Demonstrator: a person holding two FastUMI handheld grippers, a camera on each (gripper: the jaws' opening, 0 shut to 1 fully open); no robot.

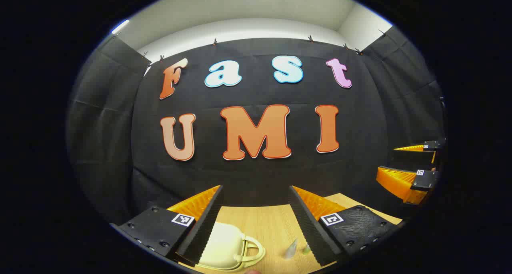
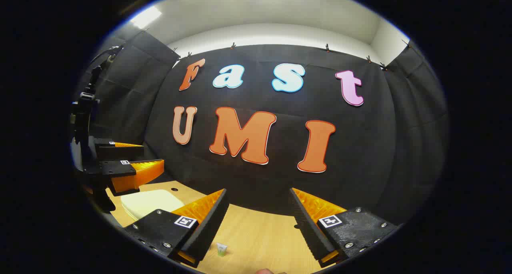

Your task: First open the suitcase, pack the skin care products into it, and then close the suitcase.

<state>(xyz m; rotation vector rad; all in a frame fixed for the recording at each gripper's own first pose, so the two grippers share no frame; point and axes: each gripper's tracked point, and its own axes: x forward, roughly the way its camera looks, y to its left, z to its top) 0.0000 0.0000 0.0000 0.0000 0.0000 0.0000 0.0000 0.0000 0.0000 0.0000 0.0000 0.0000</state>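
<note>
Left tool (image 1: 256, 222) agape above suitcase (image 1: 224, 248), handle apparently pointing right.

Both views high above table (image 1: 264, 226), facing booth wall; share suitcase (image 1: 224, 246).

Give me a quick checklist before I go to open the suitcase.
1. Left gripper open and empty: ok.
2. Right gripper open and empty: ok.
3. Suitcase shut, handle showing, ready to open: ok.
4. Suitcase latch or zip located: cannot tell.
5. Skin care tube standing apart from the suitcase on the table: ok.
6. Grippers down at the suitcase: not ok, both are raised above the table.
</note>
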